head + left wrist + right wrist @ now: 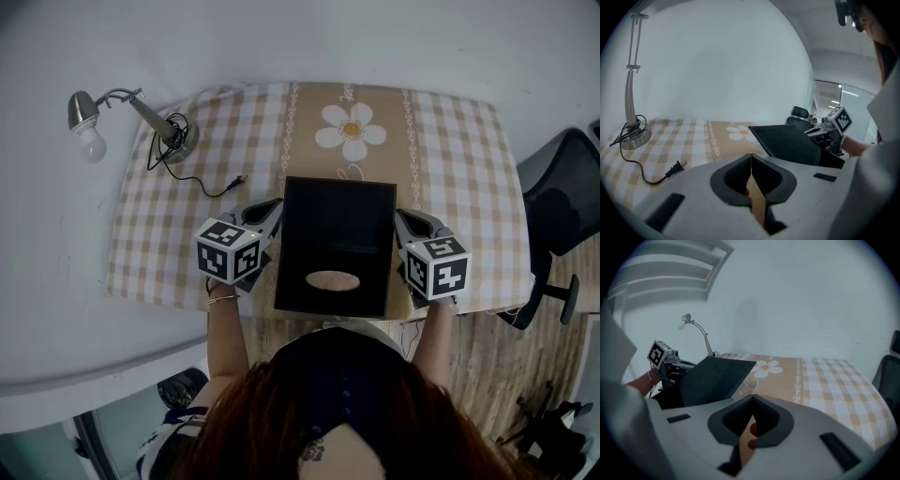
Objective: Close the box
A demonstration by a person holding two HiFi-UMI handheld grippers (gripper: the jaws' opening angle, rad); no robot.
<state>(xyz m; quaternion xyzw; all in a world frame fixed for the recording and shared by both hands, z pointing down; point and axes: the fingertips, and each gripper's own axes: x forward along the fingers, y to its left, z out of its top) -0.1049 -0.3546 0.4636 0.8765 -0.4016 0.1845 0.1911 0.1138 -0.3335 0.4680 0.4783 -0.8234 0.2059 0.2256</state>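
A black box [337, 246] lies on the checked tablecloth near the table's front edge, with a tan oval [333, 279] showing on its dark top. Its dark lid panel [787, 143] stands tilted up, and the right gripper view shows that same panel [717, 378] from the other side. My left gripper [272, 220] is at the box's left side, and my left gripper [751, 176] is shut on a thin brown cardboard flap [757, 201]. My right gripper [405, 225] is at the box's right side, and my right gripper [750, 425] is shut on a brown flap [746, 441] with red dots.
A desk lamp [141, 117] stands at the table's far left, its cable and plug [225, 183] trailing toward the box. A white flower print [352, 131] lies behind the box. A black office chair [562, 197] is beside the table's right edge.
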